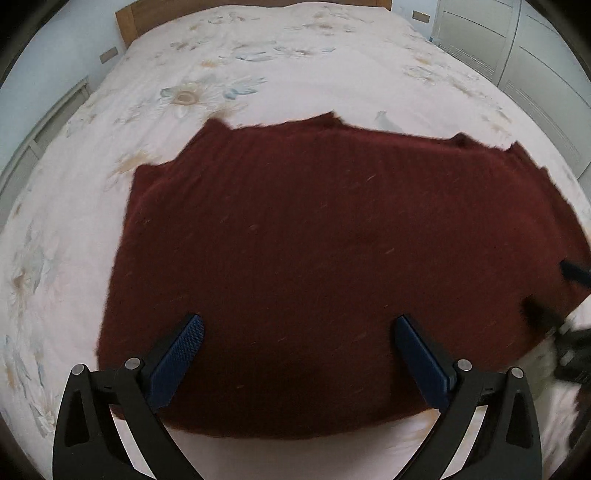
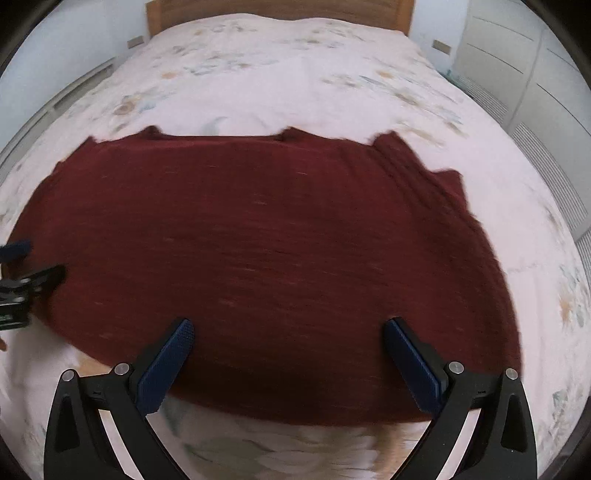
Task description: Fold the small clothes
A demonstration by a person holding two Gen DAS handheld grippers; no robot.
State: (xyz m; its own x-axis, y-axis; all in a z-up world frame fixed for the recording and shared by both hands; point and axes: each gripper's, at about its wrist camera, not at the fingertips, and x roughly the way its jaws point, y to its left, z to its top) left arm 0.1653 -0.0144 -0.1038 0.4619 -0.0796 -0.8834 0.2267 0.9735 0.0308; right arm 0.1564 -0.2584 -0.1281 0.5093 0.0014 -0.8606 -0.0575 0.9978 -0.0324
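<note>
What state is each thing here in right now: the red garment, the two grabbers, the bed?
Dark red sweater: spread flat on the bed, not gripped.
Left gripper: open wide above the sweater's near edge, holding nothing.
Right gripper: open wide above the near edge, holding nothing.
Bed: made, covered with a floral bedspread.

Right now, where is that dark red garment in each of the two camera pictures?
Left wrist view: the garment fills the middle, running off toward the right edge.
Right wrist view: the garment fills the middle, reaching the left edge.
Shared landmark: the wooden headboard at the top of both.
</note>
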